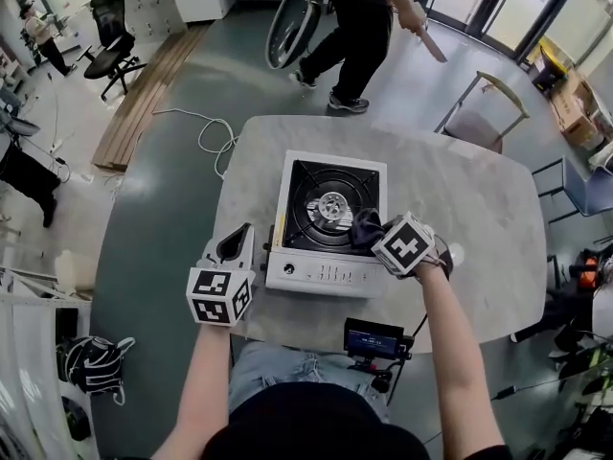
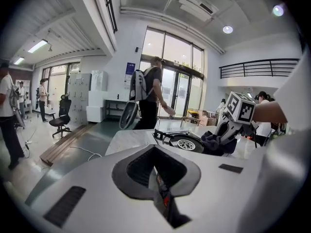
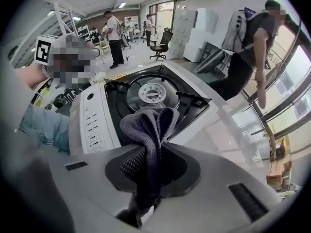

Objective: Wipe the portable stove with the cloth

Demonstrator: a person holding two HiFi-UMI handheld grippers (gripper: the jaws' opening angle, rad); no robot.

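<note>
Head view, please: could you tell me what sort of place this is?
Probably an open office or lab lobby rather than a kitchen: an office chair, lockers, tall glass doors, and the stove on a plain table.

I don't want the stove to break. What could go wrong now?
The cloth in the right gripper sticks out loosely near the pan-support prongs, so it might snag there. The left gripper sits beside the portable stove without holding it, so a hard wipe might slide the stove across the table.
</note>
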